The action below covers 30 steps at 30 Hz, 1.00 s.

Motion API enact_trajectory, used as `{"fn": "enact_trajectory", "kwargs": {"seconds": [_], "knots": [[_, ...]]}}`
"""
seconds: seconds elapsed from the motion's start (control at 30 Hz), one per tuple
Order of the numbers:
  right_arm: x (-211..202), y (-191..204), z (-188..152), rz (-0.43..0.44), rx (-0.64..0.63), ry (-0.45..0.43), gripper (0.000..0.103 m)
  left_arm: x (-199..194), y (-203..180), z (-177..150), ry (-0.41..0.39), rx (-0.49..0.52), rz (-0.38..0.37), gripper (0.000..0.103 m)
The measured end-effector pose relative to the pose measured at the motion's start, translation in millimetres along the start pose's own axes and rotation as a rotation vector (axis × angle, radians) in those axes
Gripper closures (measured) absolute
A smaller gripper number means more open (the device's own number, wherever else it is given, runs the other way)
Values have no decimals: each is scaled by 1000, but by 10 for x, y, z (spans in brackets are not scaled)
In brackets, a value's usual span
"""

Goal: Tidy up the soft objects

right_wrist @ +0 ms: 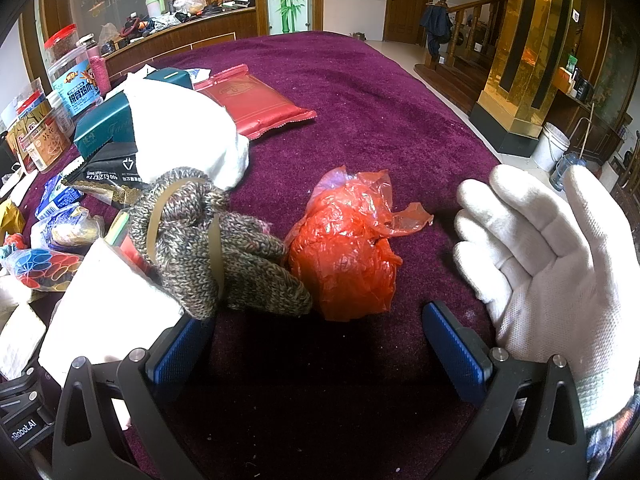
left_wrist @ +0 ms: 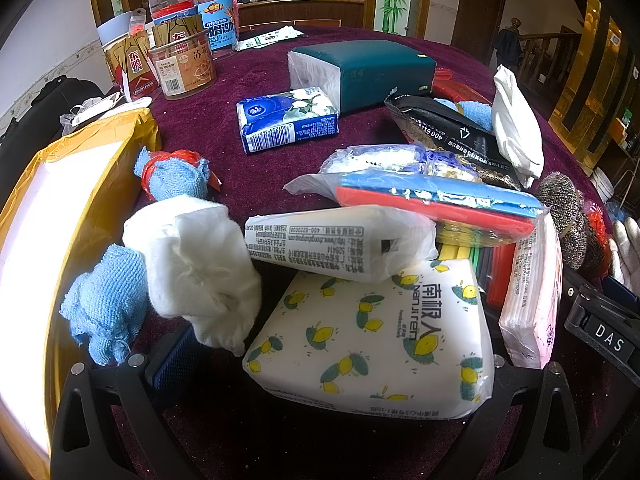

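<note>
In the left wrist view, a white tissue pack with lemon print [left_wrist: 372,340] lies between the spread fingers of my left gripper [left_wrist: 334,360], which is open. Its left pad [left_wrist: 172,356] stands clear of the pack; the right pad is hidden behind it. A crumpled white cloth [left_wrist: 192,264] and a blue cloth [left_wrist: 104,304] sit just ahead on the left. My right gripper [right_wrist: 318,354] is open and empty, with a crumpled red plastic bag [right_wrist: 344,248] just beyond its fingertips. A knitted grey-brown bundle [right_wrist: 216,240] bound with rubber bands lies left of the bag.
A white-gloved hand [right_wrist: 552,260] is raised beside the right finger. On the purple tablecloth [right_wrist: 360,80] lie a sponge pack [left_wrist: 436,204], white tissue pack [left_wrist: 336,244], pink tissue pack [left_wrist: 528,300], blue tissue pack [left_wrist: 286,120], green tissue box [left_wrist: 360,72] and red packet [right_wrist: 252,100]. A yellow box [left_wrist: 68,208] stands left; jars [left_wrist: 184,64] at the back.
</note>
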State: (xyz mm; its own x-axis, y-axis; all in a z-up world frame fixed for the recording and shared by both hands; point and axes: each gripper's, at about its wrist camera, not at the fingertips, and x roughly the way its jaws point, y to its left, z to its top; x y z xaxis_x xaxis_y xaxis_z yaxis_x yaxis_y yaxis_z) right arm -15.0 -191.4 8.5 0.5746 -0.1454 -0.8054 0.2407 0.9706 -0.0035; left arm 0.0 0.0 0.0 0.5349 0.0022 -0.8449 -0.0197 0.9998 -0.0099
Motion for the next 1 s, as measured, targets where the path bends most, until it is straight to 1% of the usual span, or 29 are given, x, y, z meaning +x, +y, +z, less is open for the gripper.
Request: {"fn": "enact_trajectory", "kwargs": {"seconds": [0.37, 0.57, 0.8, 0.9, 1.0], "knots": [[1, 0, 0, 0, 0, 0, 0, 1, 5, -1, 0, -1, -1, 0], [0, 0, 0, 0, 0, 0, 0, 0, 6, -2, 0, -11, 11, 0], [1, 0, 0, -1, 0, -1, 0, -71, 46, -89, 11, 14, -16, 0], [1, -1, -1, 1, 0, -1, 0, -76, 49, -117, -1, 11, -7, 0], [-11, -23, -9, 28, -17, 3, 0, -81, 35, -124, -2, 5, 4, 0]]}}
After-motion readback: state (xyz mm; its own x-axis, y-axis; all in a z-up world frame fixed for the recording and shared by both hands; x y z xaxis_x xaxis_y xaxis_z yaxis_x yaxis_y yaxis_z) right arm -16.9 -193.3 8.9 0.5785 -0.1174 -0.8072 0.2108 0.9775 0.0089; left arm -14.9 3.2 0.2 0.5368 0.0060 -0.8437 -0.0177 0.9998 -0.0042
